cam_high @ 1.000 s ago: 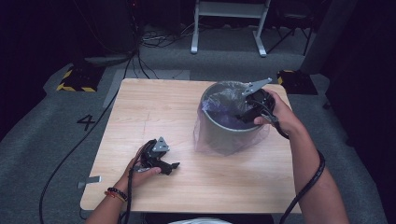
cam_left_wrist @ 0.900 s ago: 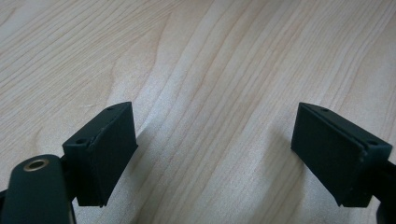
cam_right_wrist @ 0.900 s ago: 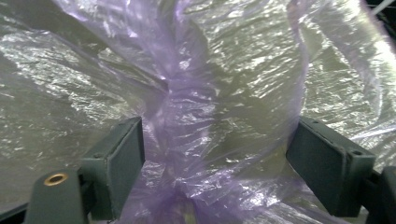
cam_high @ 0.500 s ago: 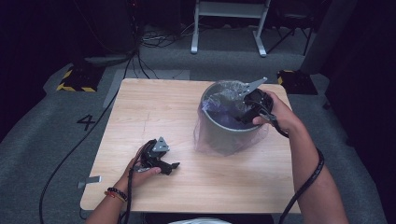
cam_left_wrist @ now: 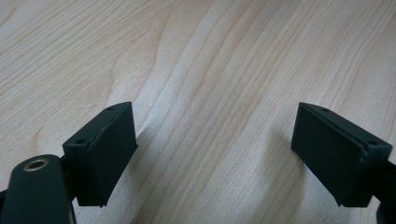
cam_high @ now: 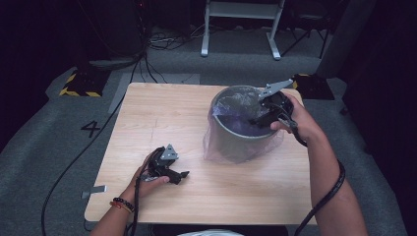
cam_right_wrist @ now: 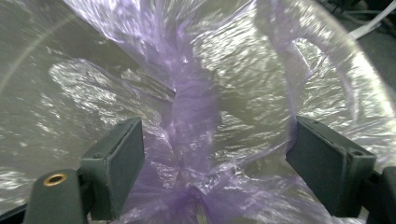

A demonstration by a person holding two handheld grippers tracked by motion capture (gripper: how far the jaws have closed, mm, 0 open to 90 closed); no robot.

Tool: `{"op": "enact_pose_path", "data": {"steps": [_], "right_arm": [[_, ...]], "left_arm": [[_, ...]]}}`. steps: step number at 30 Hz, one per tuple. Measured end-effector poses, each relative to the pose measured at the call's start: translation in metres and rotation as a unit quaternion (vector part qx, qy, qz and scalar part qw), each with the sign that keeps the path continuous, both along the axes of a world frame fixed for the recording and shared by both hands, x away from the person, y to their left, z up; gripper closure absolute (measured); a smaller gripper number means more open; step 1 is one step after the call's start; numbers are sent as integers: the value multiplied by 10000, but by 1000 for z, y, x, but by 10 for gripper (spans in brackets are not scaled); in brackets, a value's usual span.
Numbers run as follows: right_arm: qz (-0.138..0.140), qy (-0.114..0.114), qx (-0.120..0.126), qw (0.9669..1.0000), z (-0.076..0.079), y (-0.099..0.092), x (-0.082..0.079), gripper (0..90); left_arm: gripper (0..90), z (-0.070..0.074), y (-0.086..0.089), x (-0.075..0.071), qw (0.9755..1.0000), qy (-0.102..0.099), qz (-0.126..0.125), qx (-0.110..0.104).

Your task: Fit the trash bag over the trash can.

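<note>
Table (cam_high: 147,118): pale wood, set on grey carpet, with a dark cable trailing over the floor to its left
Bin (cam_high: 241,140): round grey bin standing upright on the far right part of the table
Bag (cam_high: 231,105): thin purple plastic bag lining the bin, its edge draped over the rim and down the outside wall; inside, it gathers into a twisted fold (cam_right_wrist: 194,112)
Right gripper (cam_high: 255,119): held over the bin's mouth, jaws spread wide, the twisted fold lying between them, not pinched
Left gripper (cam_high: 183,175): resting low over bare wood near the table's front left, well apart from the bin, jaws spread, nothing between them
</note>
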State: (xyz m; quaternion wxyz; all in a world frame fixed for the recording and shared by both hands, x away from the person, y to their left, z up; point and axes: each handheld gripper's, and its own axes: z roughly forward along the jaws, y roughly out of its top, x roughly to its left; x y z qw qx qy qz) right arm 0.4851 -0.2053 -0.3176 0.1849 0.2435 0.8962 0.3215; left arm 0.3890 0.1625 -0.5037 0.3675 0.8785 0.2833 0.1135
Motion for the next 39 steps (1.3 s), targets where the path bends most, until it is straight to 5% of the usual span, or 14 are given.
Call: {"op": "enact_pose_path", "data": {"steps": [4, 13, 30, 39], "right_arm": [[-79, -90, 390, 9992, 6, -5, -5, 192], [15, -268, 576, 9980, 16, -15, -22, 192], [111, -602, 693, 9957, 28, -43, -64, 172], [-22, -749, 698, 9947, 22, -57, -81, 168]], "left_arm": [[138, 0, 0, 0, 10000, -2, 0, 0], [138, 0, 0, 0, 10000, 1, -17, 3], [138, 0, 0, 0, 10000, 0, -14, 6], [138, 0, 0, 0, 10000, 1, -17, 3]]}}
